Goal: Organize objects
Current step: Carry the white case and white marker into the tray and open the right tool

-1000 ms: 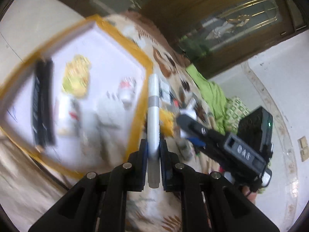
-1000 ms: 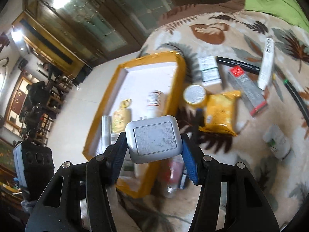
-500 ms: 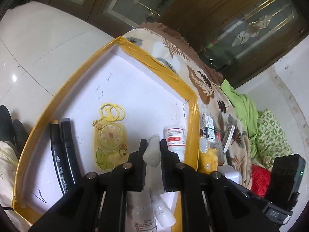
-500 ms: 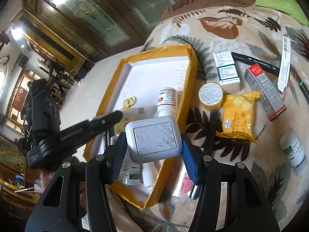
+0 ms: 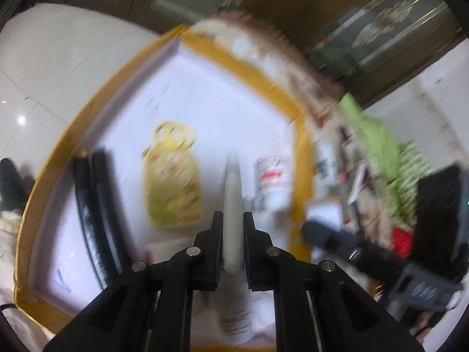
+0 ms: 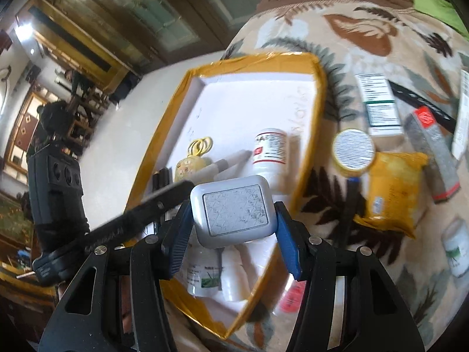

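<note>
My left gripper is shut on a grey-and-white marker, which it holds over the white tray with a yellow taped rim. In the right wrist view the same marker slants low over the tray, its tip near a white bottle with a red label. My right gripper is shut on a silver rounded-corner case above the tray's near half. In the tray lie a yellow keychain pouch, two black markers and the red-labelled white bottle.
On the leaf-patterned blanket right of the tray lie a round tin, a yellow packet, a green-and-white box, a grey carton, a black pen and a small white jar. More white bottles fill the tray's near corner.
My left gripper has swung over the tray and lowered the marker into it. My right gripper has shifted with the silver case toward the tray's near half.
</note>
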Tool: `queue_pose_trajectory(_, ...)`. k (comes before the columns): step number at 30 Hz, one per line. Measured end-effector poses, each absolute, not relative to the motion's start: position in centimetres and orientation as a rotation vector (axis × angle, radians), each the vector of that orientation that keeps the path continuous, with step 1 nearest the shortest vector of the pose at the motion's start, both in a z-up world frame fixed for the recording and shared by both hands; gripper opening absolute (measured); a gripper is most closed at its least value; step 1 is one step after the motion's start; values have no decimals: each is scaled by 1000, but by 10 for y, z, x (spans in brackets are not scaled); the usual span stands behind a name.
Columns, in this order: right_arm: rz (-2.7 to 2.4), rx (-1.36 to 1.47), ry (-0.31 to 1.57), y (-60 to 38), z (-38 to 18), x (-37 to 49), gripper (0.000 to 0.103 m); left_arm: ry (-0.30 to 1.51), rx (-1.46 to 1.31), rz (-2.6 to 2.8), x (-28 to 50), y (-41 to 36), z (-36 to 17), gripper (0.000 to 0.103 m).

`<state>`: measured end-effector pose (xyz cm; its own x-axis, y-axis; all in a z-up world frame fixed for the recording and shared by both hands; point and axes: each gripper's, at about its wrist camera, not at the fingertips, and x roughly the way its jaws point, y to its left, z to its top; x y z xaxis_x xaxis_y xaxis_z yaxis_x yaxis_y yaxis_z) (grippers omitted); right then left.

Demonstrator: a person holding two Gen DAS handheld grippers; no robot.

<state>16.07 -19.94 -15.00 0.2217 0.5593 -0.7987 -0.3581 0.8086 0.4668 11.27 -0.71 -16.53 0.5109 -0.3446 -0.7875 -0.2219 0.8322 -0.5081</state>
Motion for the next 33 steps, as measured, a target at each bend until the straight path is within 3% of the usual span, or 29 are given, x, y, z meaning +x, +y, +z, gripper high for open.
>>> queue_pose_trajectory(9, 628, 130, 1225, -170, -162, 181, 55, 1072, -637, -74, 124, -2, -174, 10)
queue_pose_trajectory(27, 524, -108, 1125, -123, -156, 196, 55, 1133, -789, -142, 132, 10, -192, 10)
queue_pose_trajectory(33, 520, -26, 1138, -142, -150, 186, 55, 1130, -878, -140, 127, 21, -197, 11)
